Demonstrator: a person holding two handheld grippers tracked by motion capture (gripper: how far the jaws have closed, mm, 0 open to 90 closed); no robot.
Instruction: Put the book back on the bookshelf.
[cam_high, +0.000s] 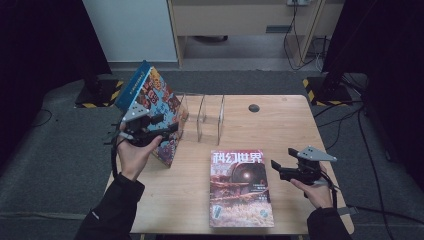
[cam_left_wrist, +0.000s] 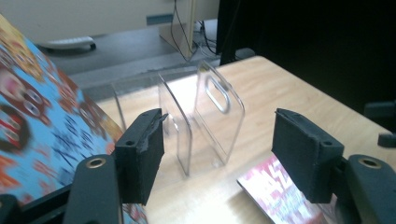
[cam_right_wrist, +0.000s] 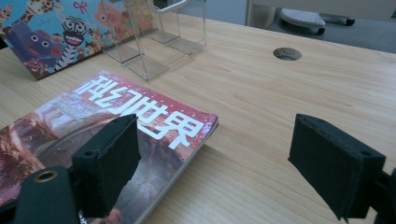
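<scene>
A colourful picture book (cam_high: 155, 97) (cam_left_wrist: 42, 116) stands tilted at the table's left, leaning against a clear acrylic rack (cam_high: 210, 117) (cam_left_wrist: 219, 116) with upright dividers. My left gripper (cam_high: 172, 127) (cam_left_wrist: 217, 135) hovers in front of the book's cover and is open. The book lies to the left of its left jaw, and only the rack shows beyond the gap. A red science-fiction magazine (cam_high: 240, 187) (cam_right_wrist: 93, 116) lies flat near the front edge. My right gripper (cam_high: 275, 167) (cam_right_wrist: 215, 154) is open just right of the magazine, its left jaw over the magazine's corner.
The wooden table (cam_high: 280, 125) has a round cable hole (cam_high: 254, 107) (cam_right_wrist: 287, 53) at the back right. Bare wood lies right of the magazine. On the floor beyond stand dark stands with hazard-striped bases (cam_high: 320, 87), a cabinet and trailing cables.
</scene>
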